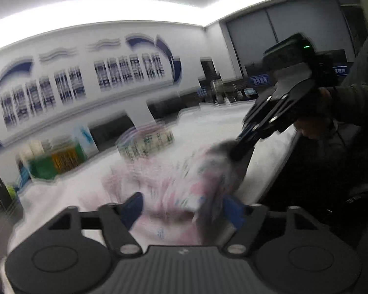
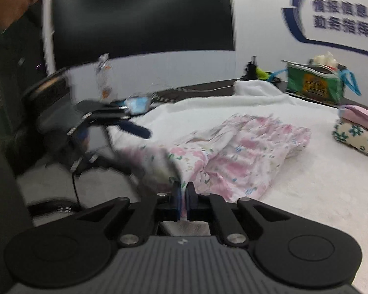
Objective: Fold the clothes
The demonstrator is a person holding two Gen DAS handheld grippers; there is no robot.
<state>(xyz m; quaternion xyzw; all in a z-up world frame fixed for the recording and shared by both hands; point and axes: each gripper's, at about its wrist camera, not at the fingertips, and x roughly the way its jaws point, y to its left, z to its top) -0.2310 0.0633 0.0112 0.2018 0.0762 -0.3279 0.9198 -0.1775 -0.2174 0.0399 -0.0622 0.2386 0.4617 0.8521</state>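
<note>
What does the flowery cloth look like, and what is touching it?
The cloth is thin and white with pink flowers and small blue and green bits. It lies crumpled and bunched on a fluffy white blanket. The right claw is shut on its near edge. The left claw is open, with cloth between its fingers.

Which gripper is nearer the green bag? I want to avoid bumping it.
Right, I'd judge. The right gripper pinches the floral garment below the green bag; the left gripper hovers further left.
</note>
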